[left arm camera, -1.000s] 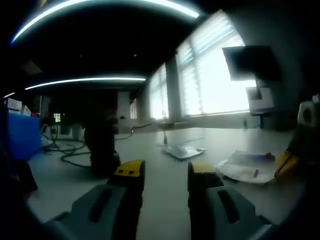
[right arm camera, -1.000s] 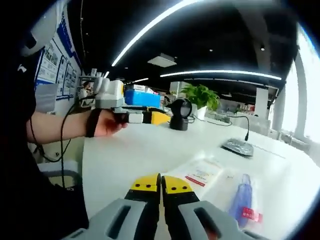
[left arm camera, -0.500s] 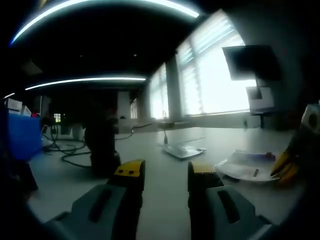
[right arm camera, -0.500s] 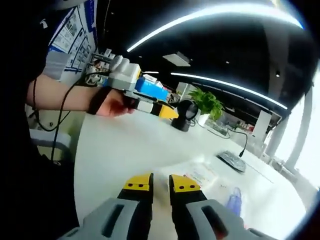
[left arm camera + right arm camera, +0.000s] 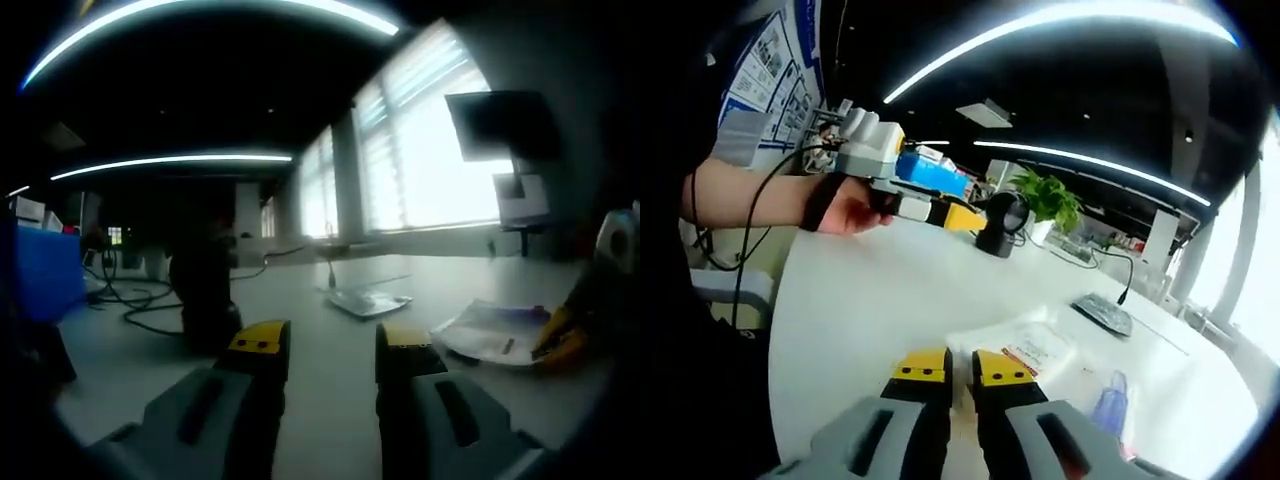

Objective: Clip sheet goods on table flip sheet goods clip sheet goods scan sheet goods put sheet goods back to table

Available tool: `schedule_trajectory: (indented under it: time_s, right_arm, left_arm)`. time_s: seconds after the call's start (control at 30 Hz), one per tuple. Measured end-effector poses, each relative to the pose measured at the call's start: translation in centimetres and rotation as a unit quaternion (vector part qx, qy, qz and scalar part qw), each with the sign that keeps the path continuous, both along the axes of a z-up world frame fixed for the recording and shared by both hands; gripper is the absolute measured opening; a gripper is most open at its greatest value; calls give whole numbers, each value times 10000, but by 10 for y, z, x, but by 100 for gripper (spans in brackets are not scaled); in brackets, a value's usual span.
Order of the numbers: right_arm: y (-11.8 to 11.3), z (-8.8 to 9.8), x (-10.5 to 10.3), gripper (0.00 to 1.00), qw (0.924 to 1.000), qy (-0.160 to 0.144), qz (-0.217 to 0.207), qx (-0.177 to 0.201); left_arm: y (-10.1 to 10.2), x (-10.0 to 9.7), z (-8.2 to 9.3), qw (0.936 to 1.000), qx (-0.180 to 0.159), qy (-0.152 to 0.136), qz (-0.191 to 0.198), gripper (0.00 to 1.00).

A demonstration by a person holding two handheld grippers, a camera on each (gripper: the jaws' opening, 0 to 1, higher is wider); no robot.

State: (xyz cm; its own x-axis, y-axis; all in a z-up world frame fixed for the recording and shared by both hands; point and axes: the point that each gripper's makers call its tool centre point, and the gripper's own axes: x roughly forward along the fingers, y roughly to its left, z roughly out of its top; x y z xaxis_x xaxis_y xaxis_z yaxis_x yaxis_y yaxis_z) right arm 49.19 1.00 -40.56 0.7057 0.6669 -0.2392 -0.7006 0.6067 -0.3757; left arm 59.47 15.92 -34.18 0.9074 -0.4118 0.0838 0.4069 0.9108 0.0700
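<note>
The clear sheet goods packet (image 5: 1040,350) lies flat on the white table (image 5: 860,300), toward its near edge, with a red-and-white label showing through the plastic and a blue item inside. Your right gripper (image 5: 960,368) has its yellow-tipped jaws nearly together at the packet's near edge; you cannot tell from here whether they pinch it. In the left gripper view the same packet (image 5: 495,335) sits off to the right, with the right gripper's yellow tip at its edge. Your left gripper (image 5: 328,345) hovers over bare table, jaws wide apart, gripping nothing. A black scanner (image 5: 998,225) stands farther back, and a flat grey device (image 5: 1102,312) lies beyond the packet.
</note>
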Motion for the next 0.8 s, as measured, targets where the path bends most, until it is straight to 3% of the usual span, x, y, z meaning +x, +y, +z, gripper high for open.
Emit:
schedule_trajectory:
  time_s: [0.47,0.8]
  right_arm:
    - [-4,14,-3,0,9964,460,-51,705]
    - [-11,30,5,0,9906,521,-236,1244]
  left_arm:
    - [0,-1,1,10000,-14,-13,-1,27]
    - [0,-1,1,10000,-13,-13,-8,27]
